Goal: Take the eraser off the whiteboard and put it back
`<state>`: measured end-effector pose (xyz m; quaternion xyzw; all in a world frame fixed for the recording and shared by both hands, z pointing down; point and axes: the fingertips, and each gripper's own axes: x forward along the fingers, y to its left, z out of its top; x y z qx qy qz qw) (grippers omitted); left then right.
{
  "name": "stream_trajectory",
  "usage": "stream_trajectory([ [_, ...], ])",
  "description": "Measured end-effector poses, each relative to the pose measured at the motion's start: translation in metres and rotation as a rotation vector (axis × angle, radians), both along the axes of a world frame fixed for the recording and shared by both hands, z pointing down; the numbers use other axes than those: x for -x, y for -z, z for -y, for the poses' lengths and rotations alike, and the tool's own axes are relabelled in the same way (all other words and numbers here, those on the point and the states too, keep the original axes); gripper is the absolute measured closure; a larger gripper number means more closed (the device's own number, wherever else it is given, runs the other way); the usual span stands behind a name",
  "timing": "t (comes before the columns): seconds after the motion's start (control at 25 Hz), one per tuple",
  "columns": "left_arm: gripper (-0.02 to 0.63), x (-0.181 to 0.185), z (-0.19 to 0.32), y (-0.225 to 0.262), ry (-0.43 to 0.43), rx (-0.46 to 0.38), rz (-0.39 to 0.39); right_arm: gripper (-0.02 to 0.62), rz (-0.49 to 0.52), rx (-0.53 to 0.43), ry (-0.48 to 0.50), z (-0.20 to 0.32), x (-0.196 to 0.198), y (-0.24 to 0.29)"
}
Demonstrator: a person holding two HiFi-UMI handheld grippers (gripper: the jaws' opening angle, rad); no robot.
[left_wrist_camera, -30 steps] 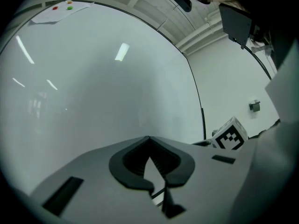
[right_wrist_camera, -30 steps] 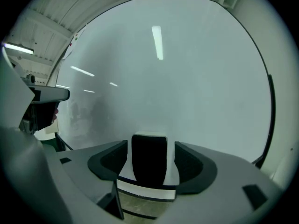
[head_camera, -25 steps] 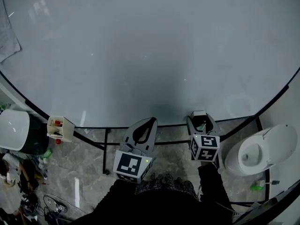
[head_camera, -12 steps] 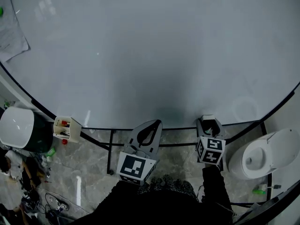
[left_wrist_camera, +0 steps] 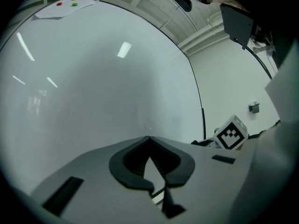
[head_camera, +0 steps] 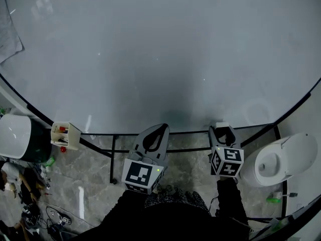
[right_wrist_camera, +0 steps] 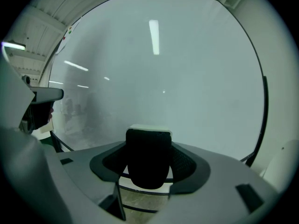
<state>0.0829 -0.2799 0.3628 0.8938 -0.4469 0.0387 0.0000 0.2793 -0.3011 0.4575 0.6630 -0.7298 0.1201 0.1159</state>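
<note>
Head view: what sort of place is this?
Likely an office or workshop room: a large whiteboard on a black frame, a marker holder at its lower-left edge, and a grey marbled floor.

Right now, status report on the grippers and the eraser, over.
Left gripper shut, empty. Right gripper, fingers have just been closing, now on eraser at whiteboard lower edge. Nothing in the way.

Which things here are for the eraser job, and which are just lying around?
For the job:
eraser, between the jaws of the right gripper, which have just been closing
whiteboard

Just lying about:
marker box
left white bin
right white bin
paper on the board's corner
cables on the floor
</note>
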Motion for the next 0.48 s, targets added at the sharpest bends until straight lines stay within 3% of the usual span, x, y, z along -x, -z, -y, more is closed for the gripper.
stream_trajectory([
  [0.48, 0.600, -0.047, -0.018, -0.001, -0.063, -0.009, 0.011, 0.325, 0.029, -0.034, -0.030, -0.058, -0.047, 0.042],
])
